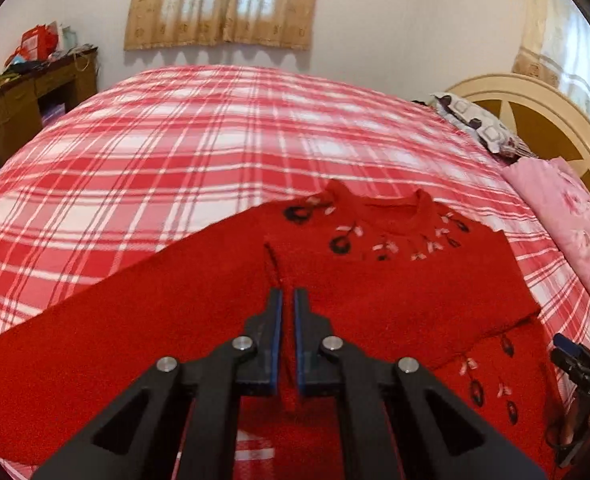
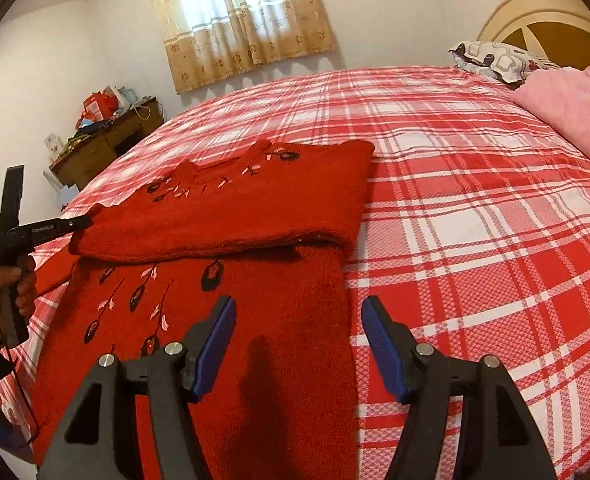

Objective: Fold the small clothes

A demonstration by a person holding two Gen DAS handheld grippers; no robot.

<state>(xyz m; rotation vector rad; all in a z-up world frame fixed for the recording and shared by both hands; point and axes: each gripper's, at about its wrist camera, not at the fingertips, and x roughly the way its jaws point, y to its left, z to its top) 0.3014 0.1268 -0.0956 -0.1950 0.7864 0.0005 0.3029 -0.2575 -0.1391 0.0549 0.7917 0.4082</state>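
A red knitted sweater (image 2: 223, 216) lies on the plaid bedspread (image 2: 475, 208), filling the lower middle of the left wrist view and the lower left of the right wrist view; its embroidered top half is doubled over the lower part. The left tongs (image 1: 288, 300) are closed, apparently pinching a raised ridge of the thick wool, probably to carry the next fold. The right tongs (image 2: 297, 312) hang open above the sweater's edge, gripping nothing, likely ready to take it.
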